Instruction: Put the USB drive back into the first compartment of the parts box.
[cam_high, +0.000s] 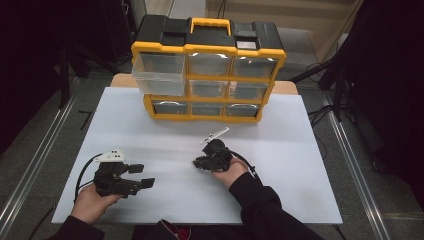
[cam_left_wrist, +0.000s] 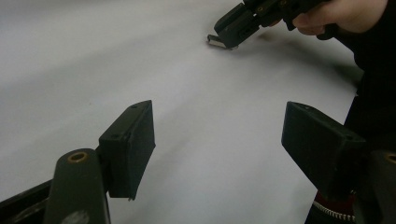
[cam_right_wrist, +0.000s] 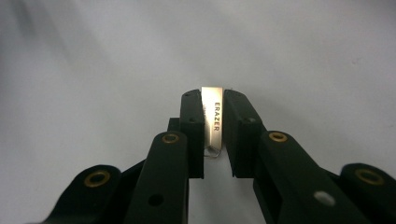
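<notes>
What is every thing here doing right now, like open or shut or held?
Right gripper: shut on the metal piece, low over the white table.
Metal piece: marked ERAZER, clamped on edge between the fingers.
Left gripper: open, nothing between its fingers.
Organizer box: upright at the table's far edge.
Top left drawer: pulled out, looks empty.
Other drawers: pushed in.

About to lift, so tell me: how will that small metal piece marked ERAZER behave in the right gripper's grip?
The metal piece looks thin, flat and stiff, so probably light. Its shiny faces may slip between the right gripper's pads. The narrow edge-on clamp suggests it could twist.
</notes>
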